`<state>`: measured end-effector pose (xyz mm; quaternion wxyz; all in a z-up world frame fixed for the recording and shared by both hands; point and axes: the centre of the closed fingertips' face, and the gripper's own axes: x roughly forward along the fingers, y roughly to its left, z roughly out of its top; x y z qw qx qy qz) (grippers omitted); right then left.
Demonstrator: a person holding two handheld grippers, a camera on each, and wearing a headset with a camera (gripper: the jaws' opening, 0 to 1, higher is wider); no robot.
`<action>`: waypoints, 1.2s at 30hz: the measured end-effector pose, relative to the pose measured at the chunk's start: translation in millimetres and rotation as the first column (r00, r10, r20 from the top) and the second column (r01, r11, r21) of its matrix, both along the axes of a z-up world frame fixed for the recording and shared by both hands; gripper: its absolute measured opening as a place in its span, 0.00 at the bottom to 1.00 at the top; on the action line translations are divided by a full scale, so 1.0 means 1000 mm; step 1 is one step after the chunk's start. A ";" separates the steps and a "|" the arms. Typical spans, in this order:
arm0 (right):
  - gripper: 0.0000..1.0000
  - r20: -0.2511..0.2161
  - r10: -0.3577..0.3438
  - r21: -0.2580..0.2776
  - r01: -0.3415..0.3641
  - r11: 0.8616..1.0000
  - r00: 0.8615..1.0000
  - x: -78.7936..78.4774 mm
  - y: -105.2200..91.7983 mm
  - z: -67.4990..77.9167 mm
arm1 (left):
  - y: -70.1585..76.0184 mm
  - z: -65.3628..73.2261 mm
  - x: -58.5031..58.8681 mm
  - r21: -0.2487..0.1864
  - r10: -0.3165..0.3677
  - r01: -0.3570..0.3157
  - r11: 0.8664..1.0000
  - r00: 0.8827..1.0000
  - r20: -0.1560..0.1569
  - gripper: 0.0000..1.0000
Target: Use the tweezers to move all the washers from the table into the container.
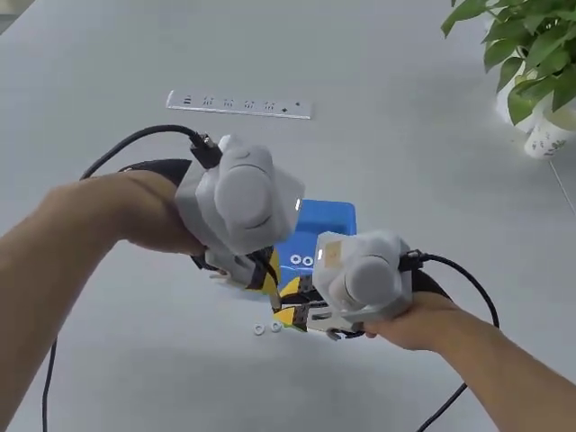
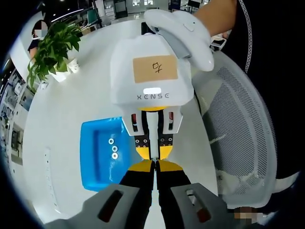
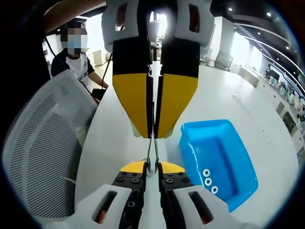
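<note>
1. Tweezers (image 3: pixel 151 148) sit clamped in the left hand-held gripper (image 2: pixel 155 166), jaws nearly closed.
2. Right hand-held gripper (image 3: pixel 152 168), facing it tip to tip, pinches the tweezers' point.
3. Two washers (image 1: pixel 259 329) lie on the tabletop (image 1: pixel 180 378) beneath both.
4. Blue container (image 3: pixel 224 143) just beside holds three more washers.

Bright, even indoor light falls on the pale table (image 1: pixel 405 108), with only faint, soft shadows. Both gripper views bend strongly toward their edges; ceiling lights (image 3: pixel 230 9) shine in the right one.
</note>
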<state>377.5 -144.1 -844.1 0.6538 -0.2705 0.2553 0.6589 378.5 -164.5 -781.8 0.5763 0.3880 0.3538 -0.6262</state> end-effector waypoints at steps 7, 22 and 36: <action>0.11 -0.013 0.003 -0.001 -0.003 1.000 1.000 -0.005 0.001 -0.005 | 0.002 -0.005 -0.003 0.005 0.005 -0.005 1.000 1.000 -0.010 0.04; 0.11 -0.034 0.004 -0.005 -0.004 1.000 0.999 -0.009 0.004 -0.013 | 0.004 -0.013 -0.007 0.017 0.003 -0.002 1.000 1.000 -0.019 0.05; 0.11 -0.046 0.000 -0.007 -0.001 1.000 0.999 -0.009 0.003 -0.018 | 0.003 -0.017 -0.007 0.021 -0.001 0.001 1.000 1.000 -0.020 0.05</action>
